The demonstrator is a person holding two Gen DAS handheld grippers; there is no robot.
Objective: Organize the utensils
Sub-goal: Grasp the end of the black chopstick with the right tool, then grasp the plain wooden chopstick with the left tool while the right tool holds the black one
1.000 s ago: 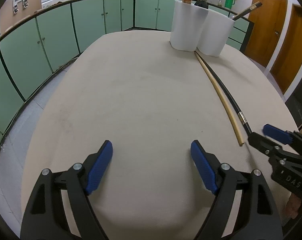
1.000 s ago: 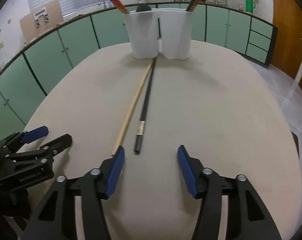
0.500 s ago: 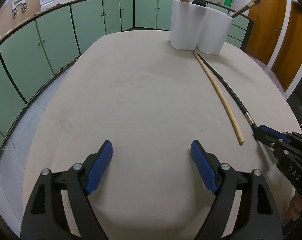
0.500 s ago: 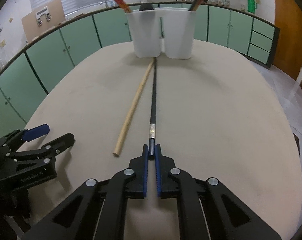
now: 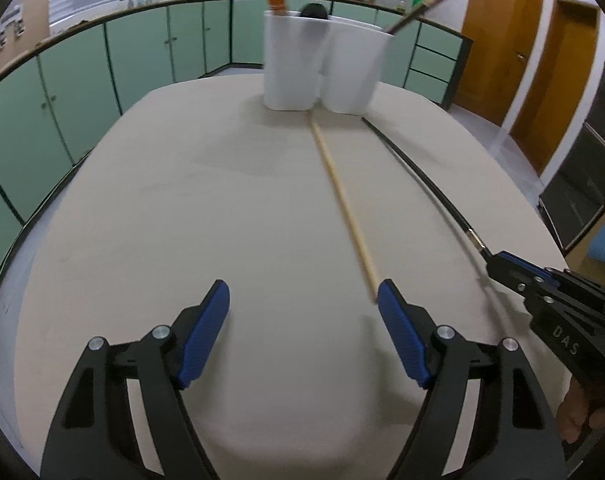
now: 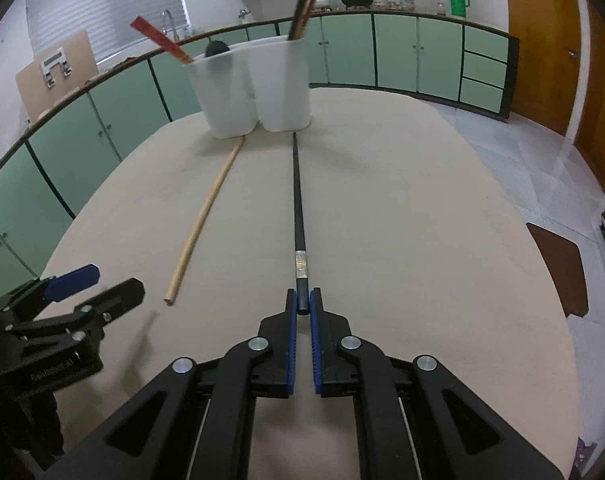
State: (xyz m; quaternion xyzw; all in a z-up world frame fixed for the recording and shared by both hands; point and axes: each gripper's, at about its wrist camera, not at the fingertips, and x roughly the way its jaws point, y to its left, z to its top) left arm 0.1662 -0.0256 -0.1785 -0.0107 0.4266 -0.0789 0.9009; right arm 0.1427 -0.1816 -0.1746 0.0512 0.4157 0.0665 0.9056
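Observation:
My right gripper (image 6: 302, 304) is shut on the near end of a black chopstick (image 6: 297, 200), whose far tip points at the white holders. It shows in the left wrist view as a black chopstick (image 5: 422, 184) held by the right gripper (image 5: 498, 260). A wooden chopstick (image 5: 342, 204) lies on the table, its near end just beside my left gripper's right fingertip (image 5: 386, 292). My left gripper (image 5: 302, 296) is open and empty. Two white holders (image 6: 258, 84) stand at the far end, with red and dark chopsticks in them.
The beige oval table (image 5: 182, 200) carries everything. Green cabinets (image 5: 82, 92) ring the room behind it. Wooden doors (image 5: 534, 52) stand at the right. The left gripper also shows at the left of the right wrist view (image 6: 90, 288).
My right gripper shut on the black chopstick's near end and swung it away from the wooden one. My left gripper moved right, up to the wooden chopstick's near end.

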